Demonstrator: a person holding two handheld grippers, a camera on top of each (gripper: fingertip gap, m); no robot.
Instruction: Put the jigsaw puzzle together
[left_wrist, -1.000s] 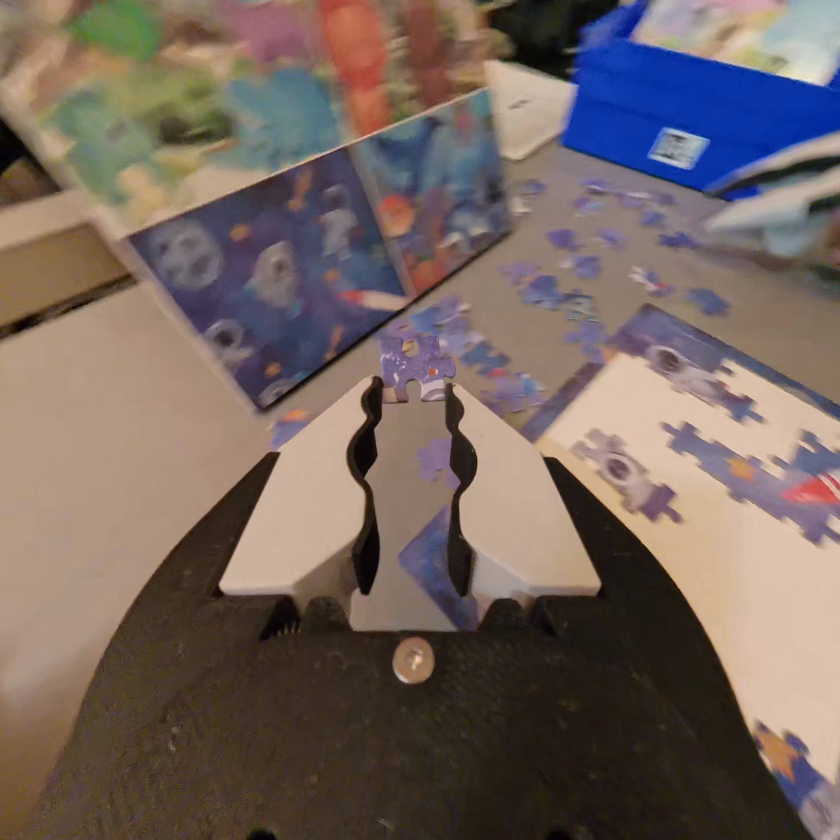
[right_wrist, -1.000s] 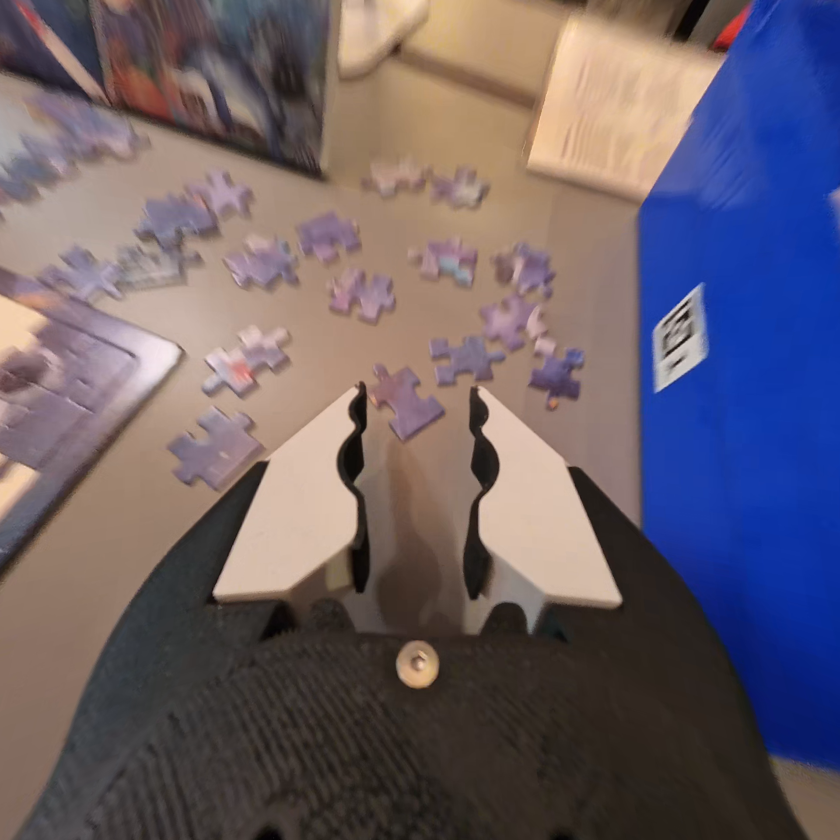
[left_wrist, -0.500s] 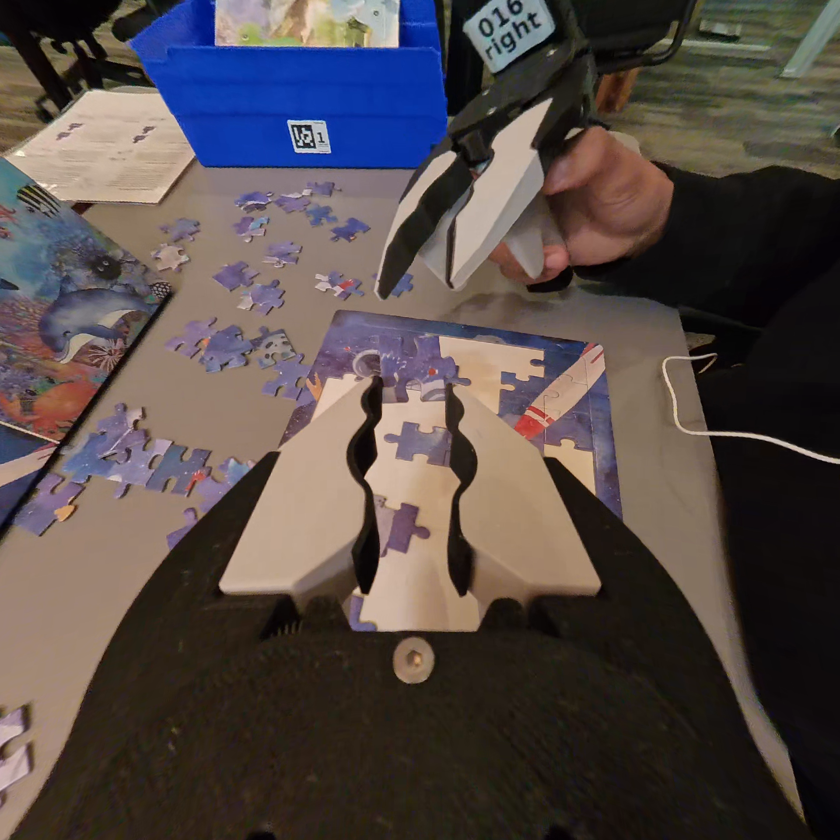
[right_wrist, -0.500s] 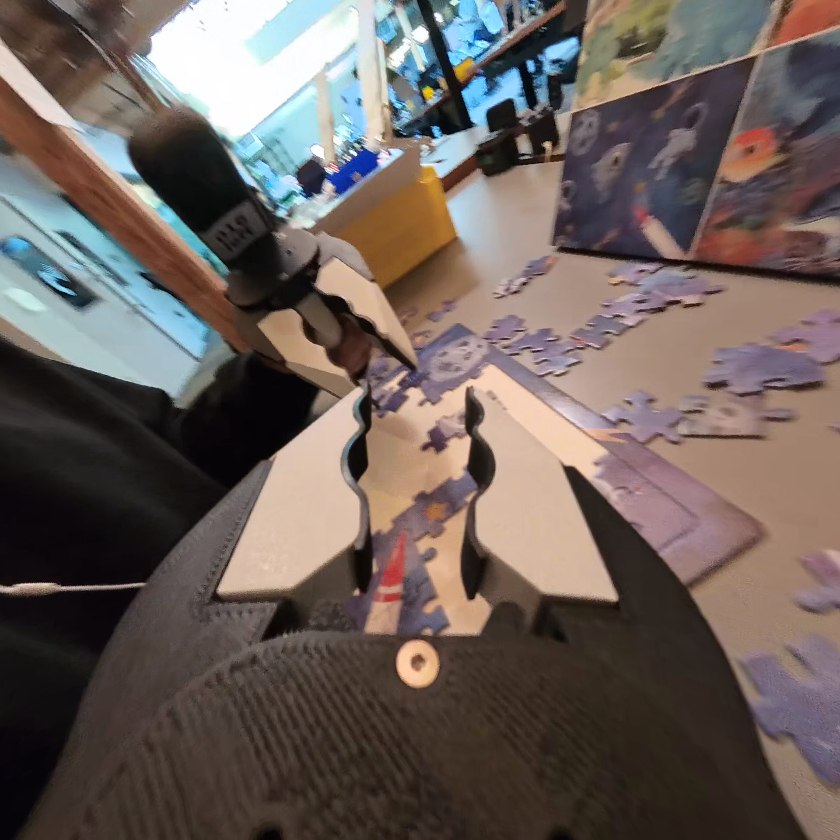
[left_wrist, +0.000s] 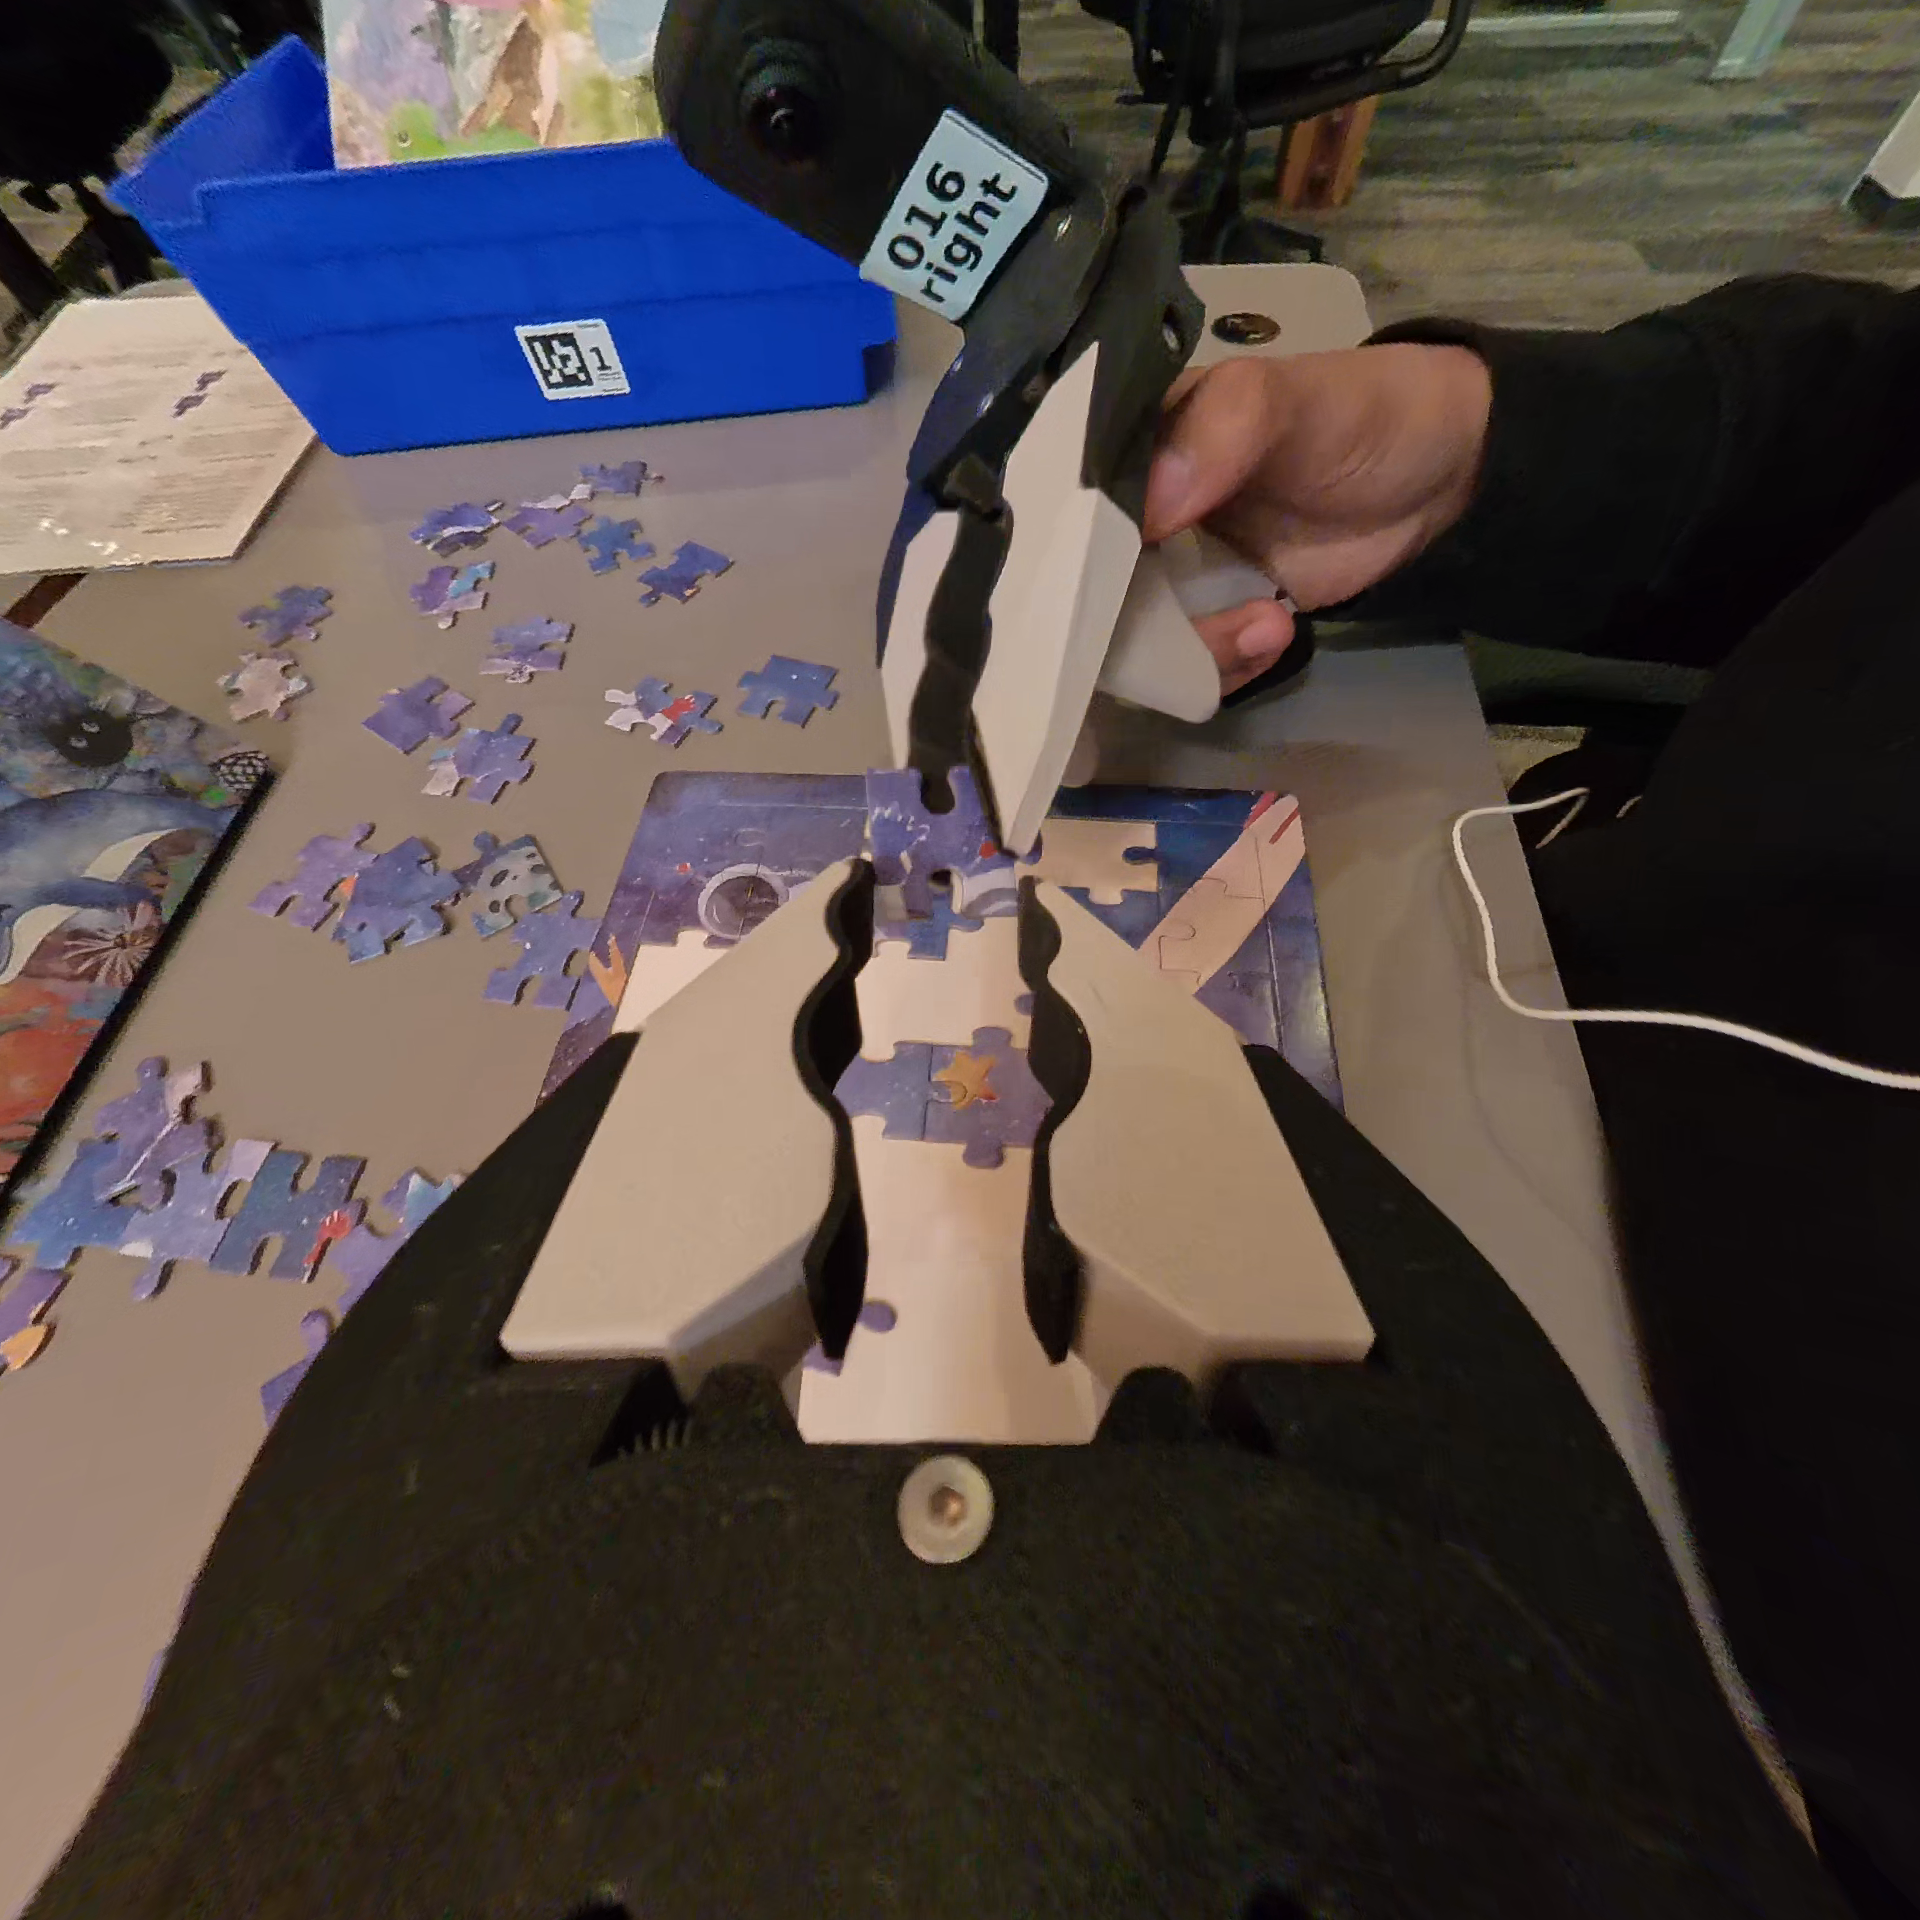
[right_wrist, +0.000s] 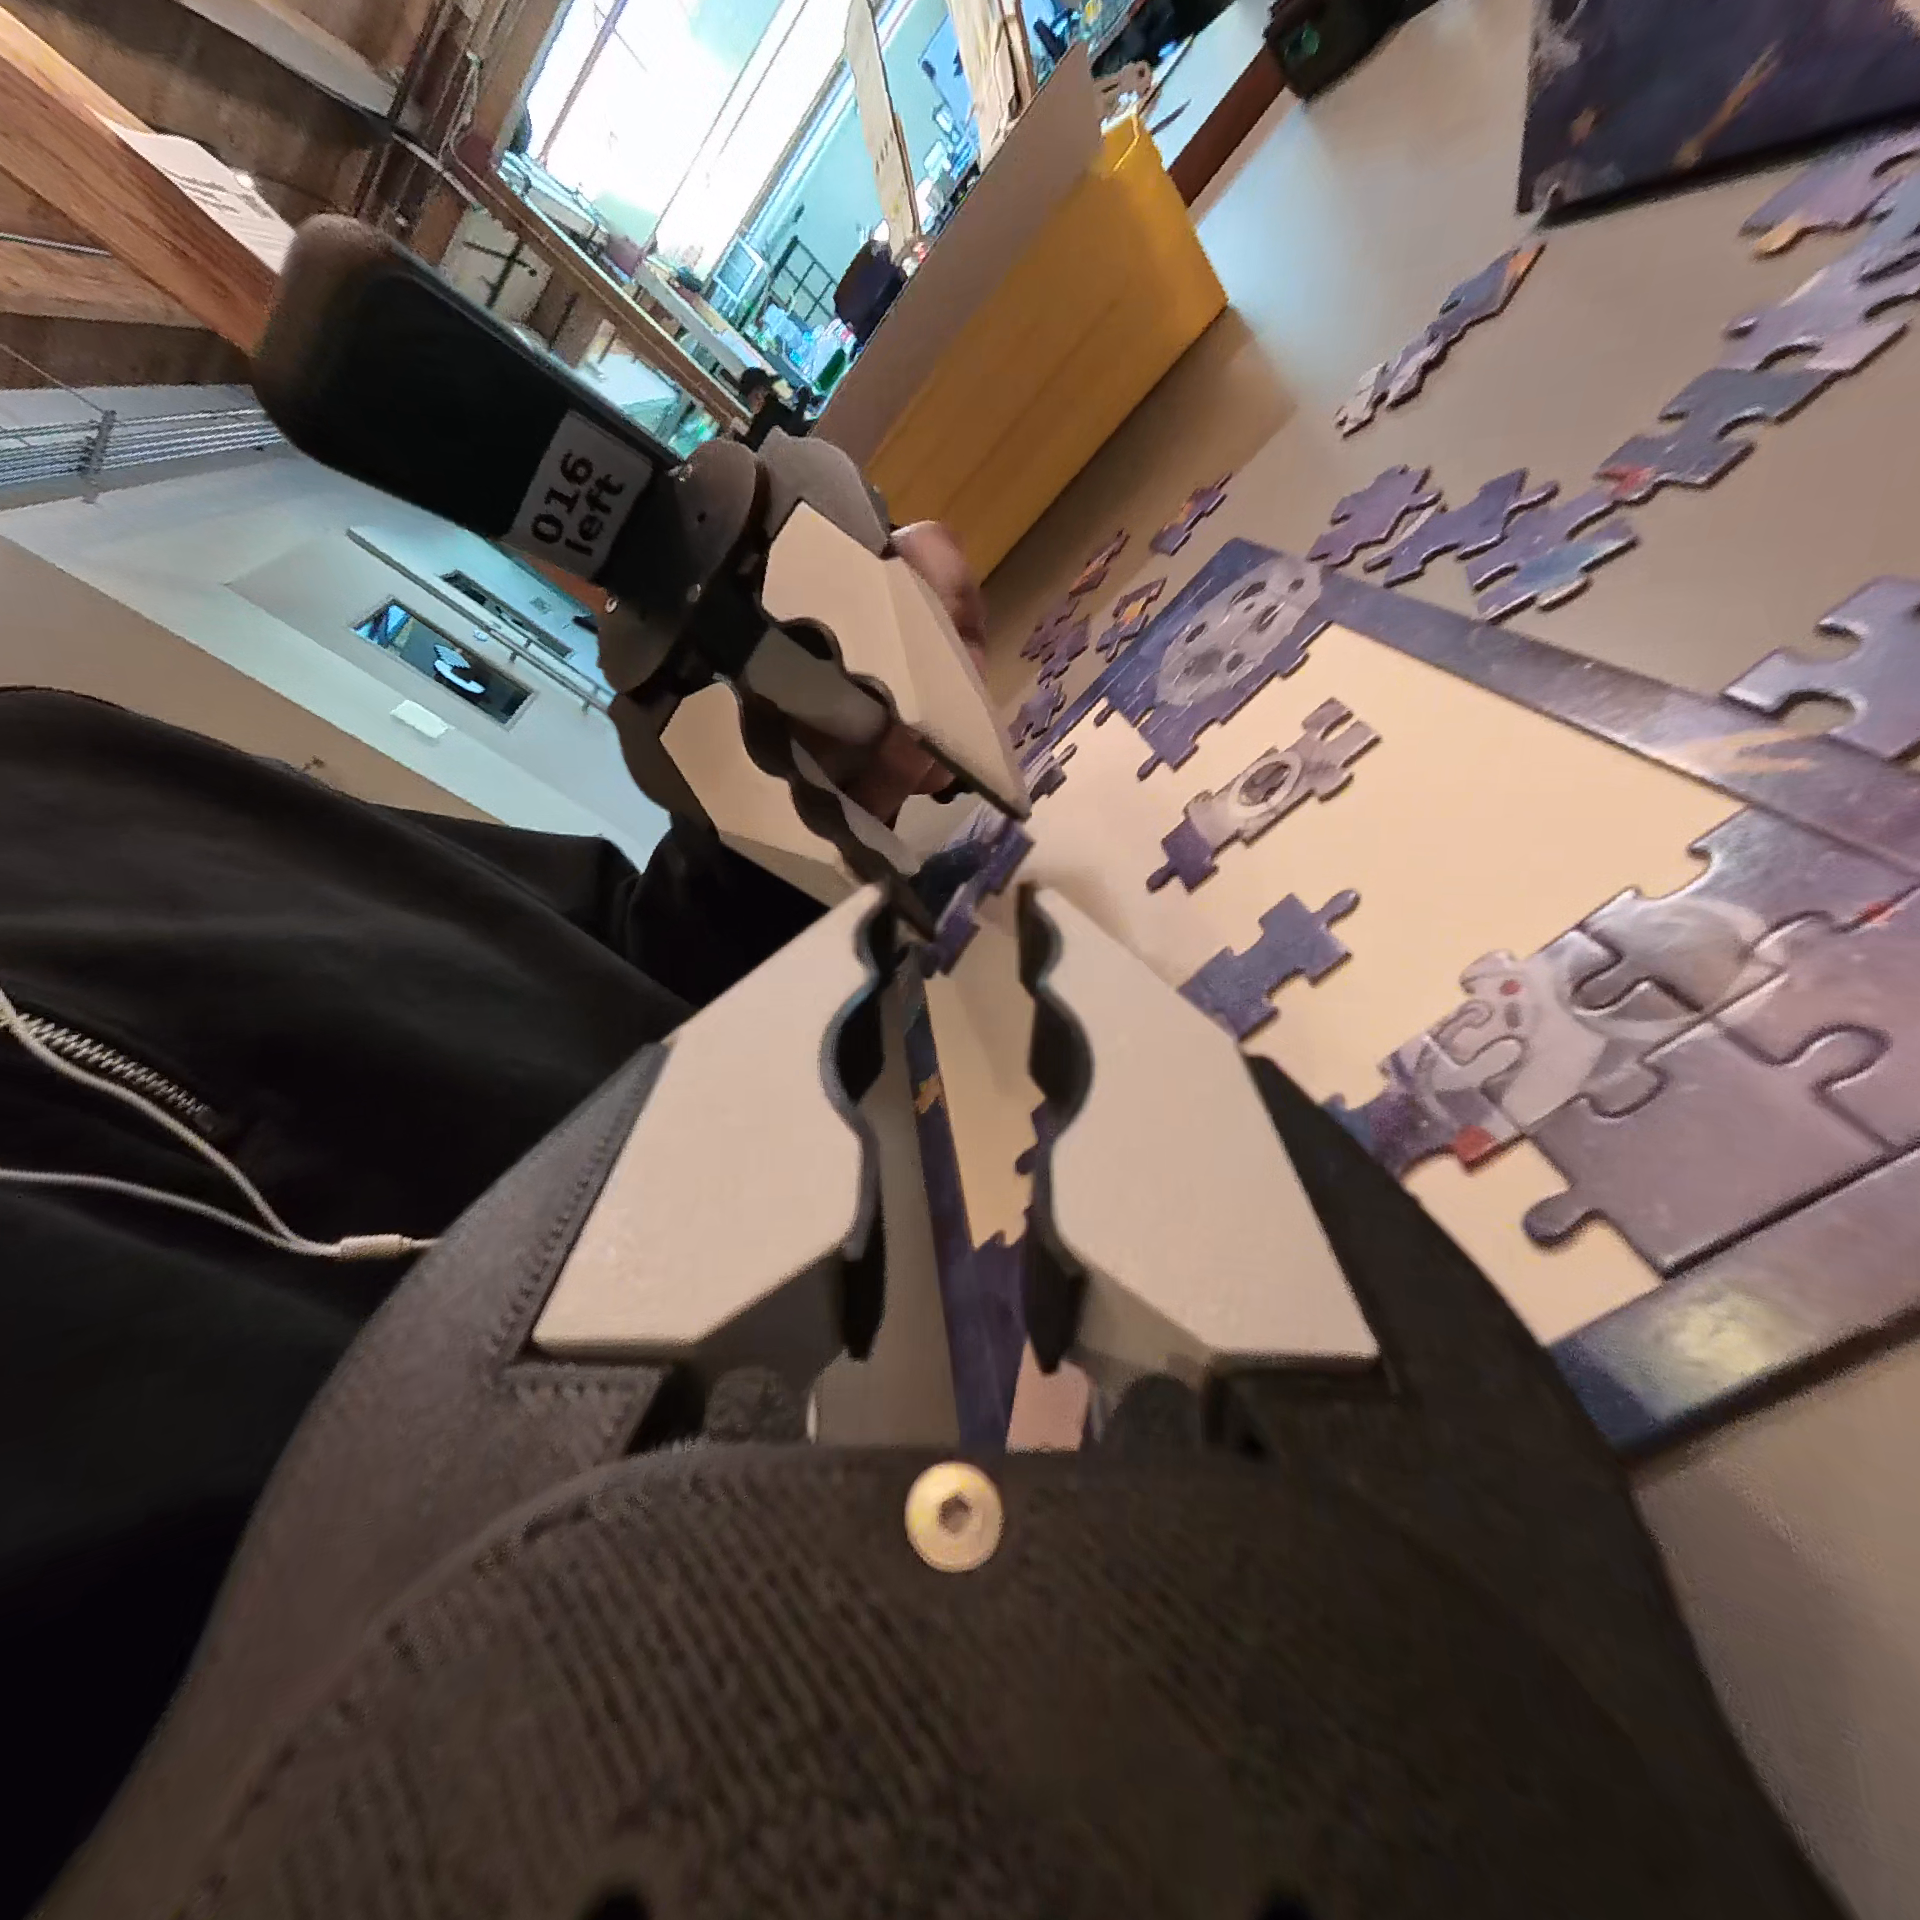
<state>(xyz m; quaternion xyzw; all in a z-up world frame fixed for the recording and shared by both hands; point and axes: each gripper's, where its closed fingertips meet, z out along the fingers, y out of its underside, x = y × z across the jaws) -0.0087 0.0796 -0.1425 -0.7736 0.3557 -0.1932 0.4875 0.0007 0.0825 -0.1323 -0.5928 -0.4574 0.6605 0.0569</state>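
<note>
While the left gripper (left_wrist: 940, 878) is being held low over the puzzle board (left_wrist: 1283, 935), a purple puzzle piece (left_wrist: 914, 831) is being gripped between its two fingertips and kept tilted up just above the board's far edge. The right gripper (left_wrist: 958, 808), carried by a hand (left_wrist: 1320, 488), is being pointed down onto the same piece from above. Its fingers are being set astride the piece's top edge, one tip touching the piece's right side, but it cannot be told whether they are pressing on it. The board is being shown only partly filled. The frame and several clusters are being seen in place, among them a joined pair with a yellow star (left_wrist: 956, 1091), and wide cream areas are being left bare. Many loose pieces (left_wrist: 416, 717) are being left scattered on the grey table (left_wrist: 1455, 790), near a blue bin (left_wrist: 520, 270).
</note>
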